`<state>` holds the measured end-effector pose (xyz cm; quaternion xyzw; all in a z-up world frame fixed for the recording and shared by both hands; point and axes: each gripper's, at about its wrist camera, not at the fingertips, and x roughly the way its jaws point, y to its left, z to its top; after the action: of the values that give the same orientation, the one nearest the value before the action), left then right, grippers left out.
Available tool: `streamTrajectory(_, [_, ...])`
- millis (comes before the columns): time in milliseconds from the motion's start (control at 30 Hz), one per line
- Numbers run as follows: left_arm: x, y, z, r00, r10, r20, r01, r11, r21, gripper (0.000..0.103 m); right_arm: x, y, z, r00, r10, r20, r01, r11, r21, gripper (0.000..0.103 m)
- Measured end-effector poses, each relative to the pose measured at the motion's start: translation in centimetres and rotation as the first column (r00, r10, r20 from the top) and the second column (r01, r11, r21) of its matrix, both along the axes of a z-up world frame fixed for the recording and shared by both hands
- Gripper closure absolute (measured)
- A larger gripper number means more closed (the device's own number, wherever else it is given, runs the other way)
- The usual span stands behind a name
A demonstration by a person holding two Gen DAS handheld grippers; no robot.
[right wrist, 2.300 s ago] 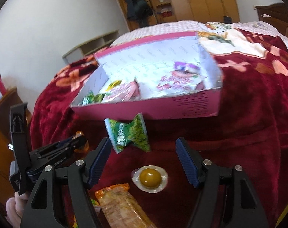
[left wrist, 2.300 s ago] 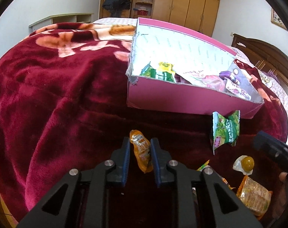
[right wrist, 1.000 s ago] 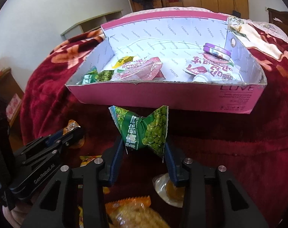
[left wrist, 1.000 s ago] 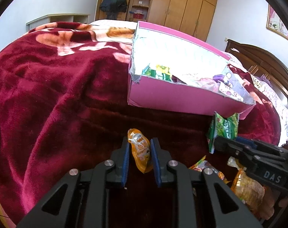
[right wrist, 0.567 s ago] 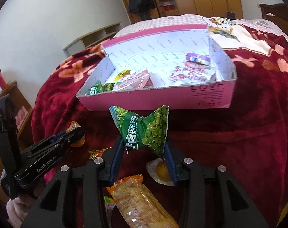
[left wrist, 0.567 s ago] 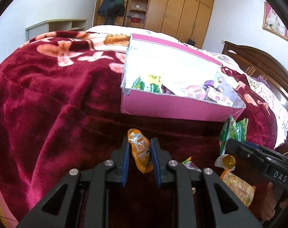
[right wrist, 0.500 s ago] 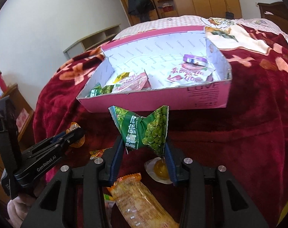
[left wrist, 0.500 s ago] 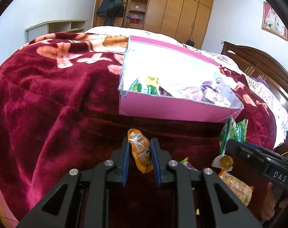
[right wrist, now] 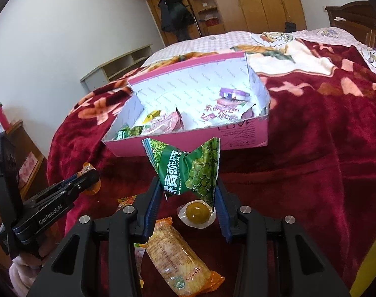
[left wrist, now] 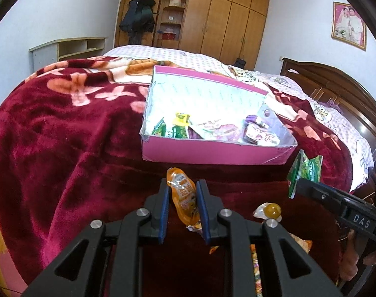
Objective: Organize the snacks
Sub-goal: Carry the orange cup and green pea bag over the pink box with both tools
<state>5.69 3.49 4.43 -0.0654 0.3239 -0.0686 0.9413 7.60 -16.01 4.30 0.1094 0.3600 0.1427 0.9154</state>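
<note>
- Right now the left tongs [left wrist: 181, 205] are pinching a small orange snack pouch [left wrist: 184, 199], its top sticking up between the blue pads, held above the dark red blanket [left wrist: 64, 136] on the bed.
- The right tongs [right wrist: 189, 198] are closed on a green pea packet [right wrist: 188, 168] — the packet is squeezed at its middle and flares out at both ends, lifted clear of the blanket.
- Ahead of both tools sits the pink box [right wrist: 188, 138], open-topped with a white printed lining, resting on the blanket.
- Inside the box lie several packets: green ones at the left end [right wrist: 128, 132], a pink packet [right wrist: 163, 123] beside them, a white and pink pouch [right wrist: 222, 113] toward the right, and a round purple-lidded cup [right wrist: 233, 95] just behind it.
- Loose on the blanket near the tools are a clear-wrapped yellow-brown round snack [right wrist: 196, 211] and a long orange-edged cracker packet [right wrist: 178, 257], lying close together — a further small colourful wrapper [right wrist: 126, 201] peeks out to the left, partly hidden.
- From the right wrist view the left tool comes in from the left side, a hand [right wrist: 24, 269] gripping it at the lower edge.
- Behind the bed stand wooden wardrobes [left wrist: 225, 17] with dark clothes hanging [left wrist: 138, 17].
</note>
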Motion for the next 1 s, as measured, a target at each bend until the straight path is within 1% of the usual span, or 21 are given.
streamTrajectory(200, [-0.3,-0.4,0.7,1.0,-0.006,0.012,0.006,1.0,0.0,0.081,-0.5,0.0,0.5,1.0,-0.003,0.016,0.003,1.0,0.002,0.061])
streamTrajectory(367, [0.3,-0.8,1.5,0.999,-0.02,0.032,0.02,1.0,0.009,0.081,-0.4,-0.1,0.9,1.0,-0.006,0.026,0.006,1.0,-0.003,0.061])
streamTrajectory(533, [1.6,-1.6,2.5,0.998,-0.044,0.054,0.043,0.999,0.023,0.081,0.2,-0.4,1.4,1.0,-0.011,0.03,0.011,1.0,-0.012,0.061])
streamTrajectory(767, [4.2,-2.7,3.8,0.993,-0.079,0.085,0.075,0.996,0.047,0.081,2.1,-0.9,2.2,0.999,-0.02,0.038,0.021,0.999,-0.027,0.061])
streamTrajectory(1000, [7.1,-3.7,4.3,0.99,-0.104,0.097,0.098,0.993,0.065,0.081,4.3,-1.1,2.3,0.999,-0.023,0.026,0.024,0.999,-0.042,0.061])
